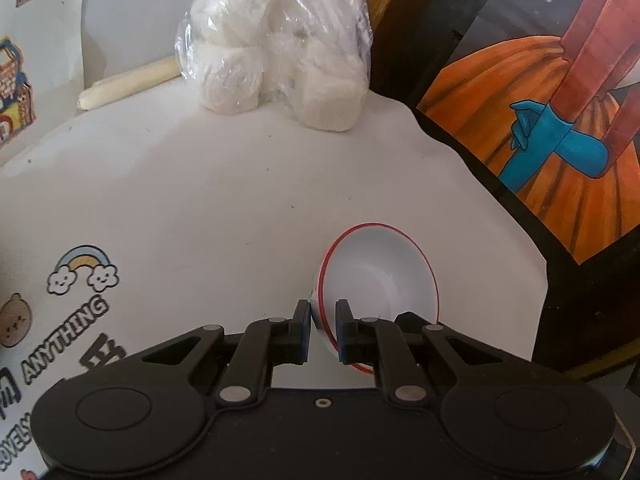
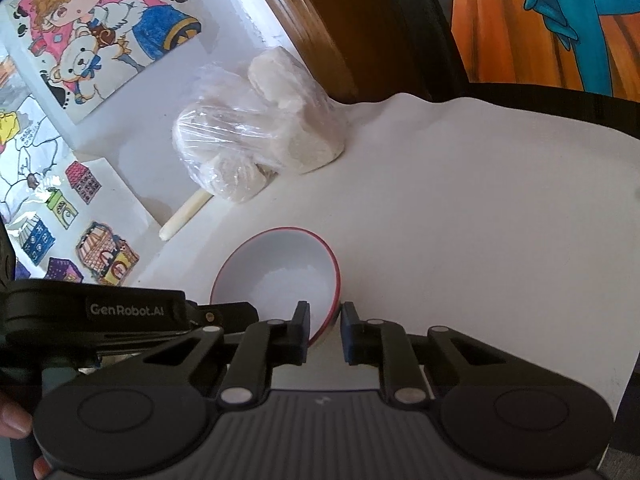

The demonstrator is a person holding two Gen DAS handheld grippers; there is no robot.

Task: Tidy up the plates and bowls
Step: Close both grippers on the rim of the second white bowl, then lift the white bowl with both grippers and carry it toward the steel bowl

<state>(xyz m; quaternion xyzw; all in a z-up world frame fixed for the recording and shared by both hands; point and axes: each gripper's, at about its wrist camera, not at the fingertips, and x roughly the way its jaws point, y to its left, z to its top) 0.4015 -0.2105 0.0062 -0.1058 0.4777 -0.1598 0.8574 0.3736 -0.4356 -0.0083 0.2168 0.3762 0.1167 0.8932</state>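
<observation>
A white bowl with a red rim (image 1: 380,280) is held over the white table. My left gripper (image 1: 323,330) is shut on its near rim, one finger inside and one outside; the bowl is tilted on edge. In the right wrist view the same bowl (image 2: 280,272) shows with the left gripper's body (image 2: 120,312) at its left side. My right gripper (image 2: 325,330) is shut on the bowl's right rim, one finger inside the bowl, one outside.
A clear plastic bag of white buns (image 1: 276,44) lies at the table's far side, with a pale stick (image 1: 128,84) beside it. A dark chair with an orange picture (image 1: 540,120) stands at the right edge. Stickers cover the wall (image 2: 80,40) at left.
</observation>
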